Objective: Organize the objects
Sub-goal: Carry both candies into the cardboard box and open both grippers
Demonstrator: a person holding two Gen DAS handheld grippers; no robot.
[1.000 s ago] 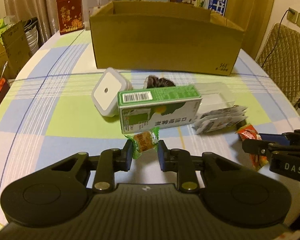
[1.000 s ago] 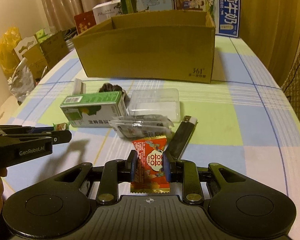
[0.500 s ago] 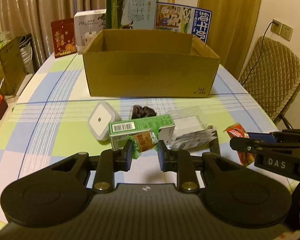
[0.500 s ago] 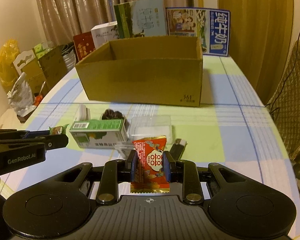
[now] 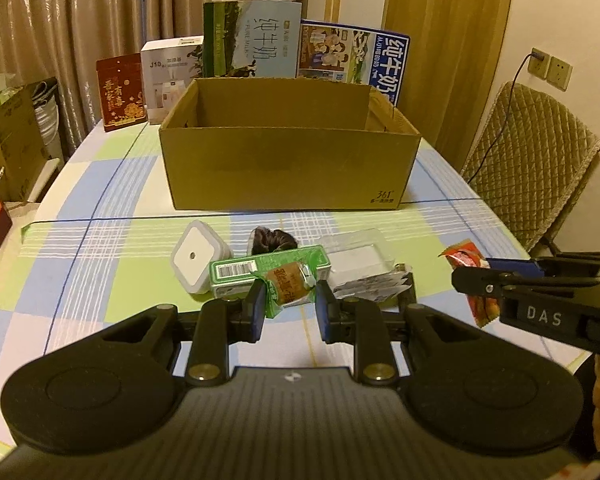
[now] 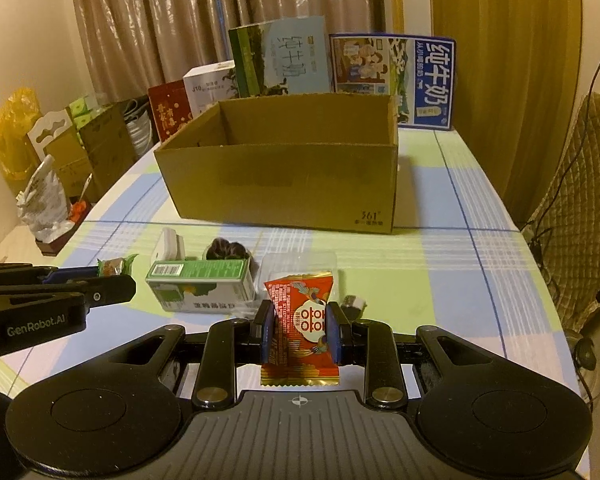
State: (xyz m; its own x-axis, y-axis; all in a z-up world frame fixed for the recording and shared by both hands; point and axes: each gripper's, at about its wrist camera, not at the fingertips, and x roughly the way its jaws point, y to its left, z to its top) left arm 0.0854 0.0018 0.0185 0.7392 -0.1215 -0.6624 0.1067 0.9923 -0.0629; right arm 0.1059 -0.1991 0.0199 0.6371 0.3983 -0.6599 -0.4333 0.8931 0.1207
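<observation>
My left gripper point(image 5: 288, 294) is shut on a small green-wrapped candy point(image 5: 290, 280) and holds it above the table; it also shows in the right wrist view point(image 6: 114, 267). My right gripper point(image 6: 300, 320) is shut on a red candy packet point(image 6: 300, 312), also seen in the left wrist view point(image 5: 464, 258). An open cardboard box point(image 5: 288, 152) stands ahead on the checked tablecloth point(image 6: 420, 272). In front of it lie a green carton point(image 6: 204, 286), a white square plug point(image 5: 196, 258), a dark scrunchie point(image 5: 272, 239), a clear plastic tray point(image 5: 360, 250) and a foil sachet pack point(image 5: 374, 286).
Milk cartons and gift boxes point(image 5: 256, 46) stand behind the cardboard box. A padded chair point(image 5: 532, 160) is at the right of the table. Cardboard boxes and bags point(image 6: 60, 152) sit off the table's left side. A black lighter point(image 6: 352, 303) lies by the red packet.
Both grippers have risen and drawn back with their candies. The box and the table items now look farther away and lower in both views.
</observation>
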